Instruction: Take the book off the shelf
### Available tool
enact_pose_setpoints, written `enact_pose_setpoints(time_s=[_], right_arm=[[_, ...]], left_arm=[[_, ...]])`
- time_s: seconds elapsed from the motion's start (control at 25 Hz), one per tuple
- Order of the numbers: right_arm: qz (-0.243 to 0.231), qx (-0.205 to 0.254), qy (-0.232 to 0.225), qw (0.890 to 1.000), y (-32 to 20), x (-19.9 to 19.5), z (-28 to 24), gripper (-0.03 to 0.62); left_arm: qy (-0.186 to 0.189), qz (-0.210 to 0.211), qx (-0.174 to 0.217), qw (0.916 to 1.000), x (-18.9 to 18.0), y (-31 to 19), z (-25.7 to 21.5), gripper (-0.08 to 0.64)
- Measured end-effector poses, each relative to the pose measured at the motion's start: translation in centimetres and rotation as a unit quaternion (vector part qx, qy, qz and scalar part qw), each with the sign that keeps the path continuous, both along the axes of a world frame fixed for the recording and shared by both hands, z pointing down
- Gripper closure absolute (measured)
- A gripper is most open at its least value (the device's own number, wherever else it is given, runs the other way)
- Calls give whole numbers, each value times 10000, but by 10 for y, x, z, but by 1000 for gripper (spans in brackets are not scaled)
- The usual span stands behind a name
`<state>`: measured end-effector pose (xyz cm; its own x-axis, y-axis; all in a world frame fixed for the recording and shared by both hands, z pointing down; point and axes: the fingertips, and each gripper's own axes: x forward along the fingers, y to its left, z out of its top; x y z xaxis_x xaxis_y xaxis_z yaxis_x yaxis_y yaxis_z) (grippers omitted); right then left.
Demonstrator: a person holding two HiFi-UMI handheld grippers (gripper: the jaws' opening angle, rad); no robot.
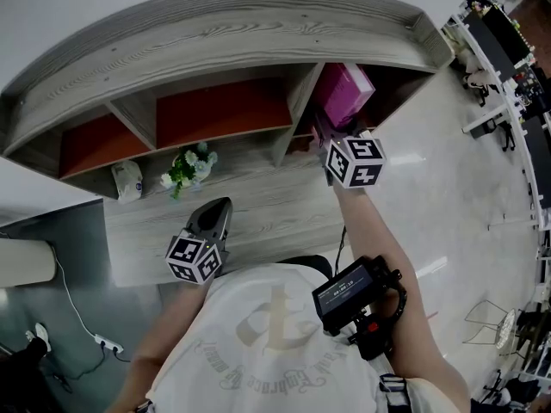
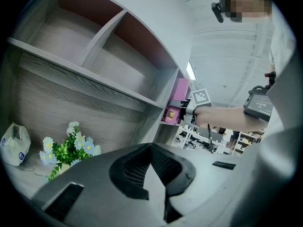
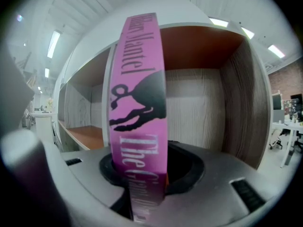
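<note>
**Shelf unit** [image 1: 215, 37]: grey wood-grain laminate with a curved top board. Slanted dividers split it into open compartments, each with an orange-red back panel. It stands on a desk [image 1: 275, 205] of the same grey grain.

**Book** [image 3: 137, 103]: a pink hardback with a glossy spine, white serif lettering and a black silhouette figure. It stands upright at the mouth of the right-end compartment, spine outward. In the head view its top leans forward, clear of the divider beside it.

**Right gripper** [image 1: 330, 133]: a grey moulded shell carrying a cube with black-and-white square markers. It is extended to the right-end compartment. Its fingers [image 3: 213, 193] are clamped on the lower part of the book's spine, one on each side.

**Left gripper** [image 1: 220, 210]: the same grey shell with a dark ribbed inner lining and a marker cube. It is held low over the desk, well apart from the book. Its fingers [image 2: 94, 174] are pressed together with nothing between them.

**Small bunch of artificial flowers** [image 1: 188, 169]: white and pale-blue petals with green leaves. It stands on the desk below the middle compartments.

**White crumpled pouch** [image 1: 127, 181]: soft, with a blue printed mark. It lies on the desk just left of the flowers.

**Black box-shaped device** [image 1: 353, 295]: matt casing, strapped to the person's right forearm.

**White power strip** [image 1: 108, 344]: lies on the floor at lower left, with a white cord attached.
</note>
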<state>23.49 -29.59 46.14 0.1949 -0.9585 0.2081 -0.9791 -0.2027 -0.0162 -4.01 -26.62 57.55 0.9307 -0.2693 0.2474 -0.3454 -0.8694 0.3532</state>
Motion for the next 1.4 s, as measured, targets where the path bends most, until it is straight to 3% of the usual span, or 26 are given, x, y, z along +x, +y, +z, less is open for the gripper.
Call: enact_pose_setpoints(time_s=[0.84,1.4], right_arm=[[12,242,-222,9995,87,-5,-13,443],[57,416,-219,9989,156,-17,-13,443]], left_arm=[[99,460,185,9987,14,30,-16,558],[222,1004,246,9944,39,60,-26,558]])
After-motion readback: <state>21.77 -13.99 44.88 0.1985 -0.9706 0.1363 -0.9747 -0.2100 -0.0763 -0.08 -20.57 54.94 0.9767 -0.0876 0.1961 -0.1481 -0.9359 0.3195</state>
